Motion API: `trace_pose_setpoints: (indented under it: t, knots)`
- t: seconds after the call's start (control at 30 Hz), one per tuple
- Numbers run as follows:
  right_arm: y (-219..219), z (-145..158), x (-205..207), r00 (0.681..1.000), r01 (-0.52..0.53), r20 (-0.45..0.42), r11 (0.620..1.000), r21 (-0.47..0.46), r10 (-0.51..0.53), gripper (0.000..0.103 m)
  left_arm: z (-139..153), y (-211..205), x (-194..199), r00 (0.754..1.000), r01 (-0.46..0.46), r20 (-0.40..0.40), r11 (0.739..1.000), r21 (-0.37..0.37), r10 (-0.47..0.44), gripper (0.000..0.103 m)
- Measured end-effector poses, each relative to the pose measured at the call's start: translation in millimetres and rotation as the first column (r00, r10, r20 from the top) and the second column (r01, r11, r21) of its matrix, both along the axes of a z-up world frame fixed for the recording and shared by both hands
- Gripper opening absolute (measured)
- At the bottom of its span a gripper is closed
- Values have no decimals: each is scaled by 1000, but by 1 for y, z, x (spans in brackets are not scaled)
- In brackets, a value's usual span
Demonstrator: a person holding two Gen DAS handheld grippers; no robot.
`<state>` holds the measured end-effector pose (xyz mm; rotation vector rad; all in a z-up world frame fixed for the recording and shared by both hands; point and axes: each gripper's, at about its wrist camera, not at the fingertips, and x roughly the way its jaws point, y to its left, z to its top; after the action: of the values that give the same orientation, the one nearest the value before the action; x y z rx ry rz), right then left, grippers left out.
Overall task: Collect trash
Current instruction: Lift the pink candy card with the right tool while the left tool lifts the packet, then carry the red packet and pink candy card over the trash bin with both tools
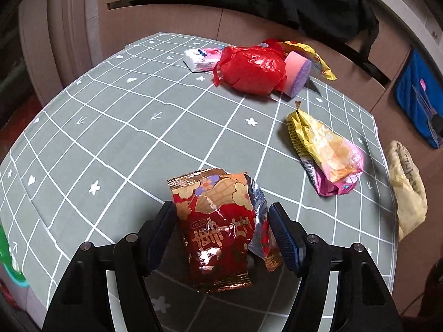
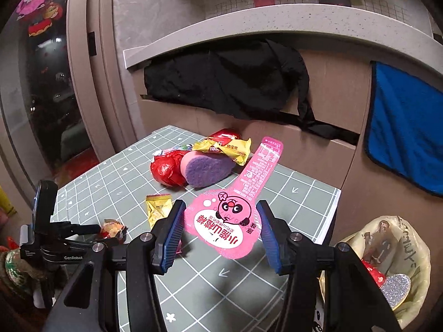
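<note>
The left gripper [image 1: 221,229] stands wide around the red snack wrapper [image 1: 218,235] on the table [image 1: 110,138], pads not yet pressing, positioned for pickup. The right gripper [image 2: 220,232] holds the pink wrapper [image 2: 235,215] half-open, near the trash bag [image 2: 398,251] for disposal.

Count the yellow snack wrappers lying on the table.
2. One yellow wrapper lies at the back, behind the pink sponge. The other, a yellow-and-pink bag, lies nearer, on the right. More may be hidden behind the red plastic bag.
</note>
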<state>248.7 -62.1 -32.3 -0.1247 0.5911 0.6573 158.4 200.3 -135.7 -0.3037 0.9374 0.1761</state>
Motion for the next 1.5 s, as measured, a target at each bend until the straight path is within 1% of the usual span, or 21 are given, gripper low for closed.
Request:
trace_pose_setpoints:
  t: [0.03, 0.07, 0.13, 0.2, 0.33, 0.43, 0.47, 0.5, 0.53, 0.6, 0.63, 0.73, 0.87, 0.9, 1.03, 1.2, 1.3, 1.4, 1.5]
  knots:
    - [-1, 0, 0, 1000, 1, 1, 1000, 2, -1, 49, 1, 2, -1, 1000, -12, 6, 1000, 2, 12, 51]
    - [-1, 1, 0, 1000, 3, 5, 1000, 5, -3, 49, 1, 4, 0, 1000, -16, 12, 1000, -4, 16, 40]
    - [-2, 2, 0, 1000, 2, 10, 1000, 6, -2, 49, 6, 8, 1, 999, -15, 39, 999, -46, 17, 22]
    - [-3, 3, 0, 1000, 1, 14, 1000, 6, -1, 49, 15, 9, 3, 998, -2, 66, 999, -47, 5, 14]
    - [-5, 7, 3, 1000, 2, 20, 1000, 16, -3, 49, 44, 4, 13, 989, 27, 148, 999, -18, -24, 14]
    - [-8, 15, 7, 999, 6, 40, 1000, 23, -7, 49, 80, -7, 27, 968, 61, 241, 998, 18, -64, 14]
    - [-10, 20, 8, 999, 9, 54, 1000, 28, -11, 49, 97, -14, 33, 954, 81, 286, 996, 39, -89, 14]
    - [-11, 25, 9, 998, 11, 67, 999, 30, -13, 49, 106, -18, 38, 945, 91, 310, 995, 51, -103, 14]
    - [-12, 29, 11, 997, 12, 78, 999, 30, -14, 49, 122, -27, 45, 927, 111, 351, 991, 71, -129, 14]
    - [-16, 41, 13, 993, 18, 112, 999, 26, -20, 49, 146, -40, 56, 898, 145, 405, 984, 100, -173, 14]
    - [-17, 46, 13, 992, 20, 124, 1000, 23, -23, 49, 155, -44, 59, 887, 155, 422, 982, 109, -187, 14]
    - [-24, 62, 16, 986, 34, 164, 999, 12, -35, 49, 182, -65, 71, 844, 196, 479, 970, 145, -242, 14]
    - [-38, 83, 19, 973, 65, 220, 998, 1, -64, 49, 206, -91, 81, 794, 237, 529, 954, 185, -300, 14]
    - [-41, 86, 19, 971, 72, 229, 997, 1, -70, 49, 209, -97, 85, 785, 250, 534, 950, 189, -313, 14]
    - [-61, 96, 19, 960, 116, 257, 993, 8, -114, 49, 213, -120, 95, 766, 293, 539, 936, 193, -351, 14]
    - [-93, 97, 19, 947, 178, 268, 984, 19, -176, 49, 212, -161, 103, 743, 359, 533, 913, 194, -406, 14]
    - [-114, 95, 19, 939, 220, 268, 975, 21, -217, 49, 205, -188, 109, 729, 406, 522, 893, 193, -444, 14]
    - [-135, 90, 18, 931, 257, 264, 966, 21, -253, 49, 193, -218, 119, 717, 468, 504, 868, 165, -482, 14]
    - [-160, 82, 17, 922, 302, 246, 953, 22, -298, 49, 180, -245, 126, 710, 517, 478, 844, 144, -516, 14]
